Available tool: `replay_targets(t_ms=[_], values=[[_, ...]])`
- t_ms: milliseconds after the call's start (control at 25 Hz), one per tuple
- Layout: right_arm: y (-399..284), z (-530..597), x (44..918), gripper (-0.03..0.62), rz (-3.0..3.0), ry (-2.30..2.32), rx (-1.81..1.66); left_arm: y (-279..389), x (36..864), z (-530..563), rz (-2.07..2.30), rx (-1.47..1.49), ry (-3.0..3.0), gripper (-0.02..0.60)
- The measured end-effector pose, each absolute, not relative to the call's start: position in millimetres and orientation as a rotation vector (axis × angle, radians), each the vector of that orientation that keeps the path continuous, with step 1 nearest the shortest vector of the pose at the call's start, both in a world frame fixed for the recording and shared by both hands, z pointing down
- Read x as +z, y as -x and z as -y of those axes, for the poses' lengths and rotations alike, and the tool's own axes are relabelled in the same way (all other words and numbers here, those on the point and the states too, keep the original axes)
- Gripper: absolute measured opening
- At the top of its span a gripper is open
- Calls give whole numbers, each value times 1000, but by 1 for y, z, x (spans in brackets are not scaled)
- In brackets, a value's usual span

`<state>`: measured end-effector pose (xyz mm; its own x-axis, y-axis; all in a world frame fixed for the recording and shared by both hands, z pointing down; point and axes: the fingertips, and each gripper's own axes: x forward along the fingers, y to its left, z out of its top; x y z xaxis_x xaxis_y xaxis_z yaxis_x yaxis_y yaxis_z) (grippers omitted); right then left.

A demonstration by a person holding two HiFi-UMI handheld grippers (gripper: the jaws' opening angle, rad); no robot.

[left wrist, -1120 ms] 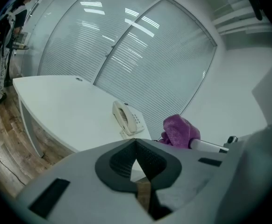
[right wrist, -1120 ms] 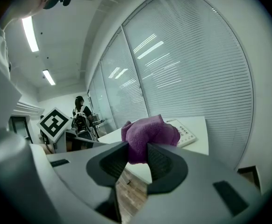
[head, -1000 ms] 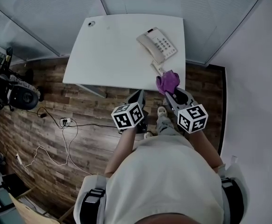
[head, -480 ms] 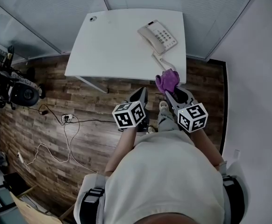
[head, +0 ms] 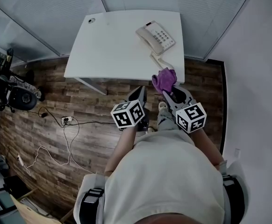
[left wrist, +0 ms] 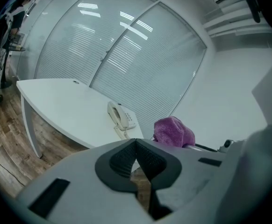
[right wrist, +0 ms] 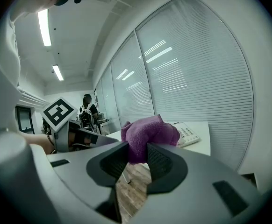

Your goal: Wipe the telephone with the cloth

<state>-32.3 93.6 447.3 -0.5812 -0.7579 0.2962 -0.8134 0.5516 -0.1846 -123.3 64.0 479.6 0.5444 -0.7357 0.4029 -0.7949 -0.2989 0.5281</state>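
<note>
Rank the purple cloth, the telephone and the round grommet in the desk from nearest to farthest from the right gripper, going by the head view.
1. The purple cloth: clamped in the right gripper, right at its tips.
2. The telephone: beyond the cloth, on the right side of the desk.
3. The round grommet: at the desk's far left corner.

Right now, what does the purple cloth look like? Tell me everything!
The cloth is purple, soft and fuzzy like a towel, scrunched into a lump. The jaws of the right gripper pinch its lower part, so the rest puffs out above them. It is held up by the near corner of the white table, not touching the telephone.
</note>
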Motion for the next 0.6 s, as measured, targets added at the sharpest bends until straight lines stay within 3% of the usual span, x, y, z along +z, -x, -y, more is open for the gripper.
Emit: replay_targets(t_ms=[600], values=[[38, -97, 443, 124, 2628, -1313, 439, 127, 478, -68, 1227, 87, -2064, 21]])
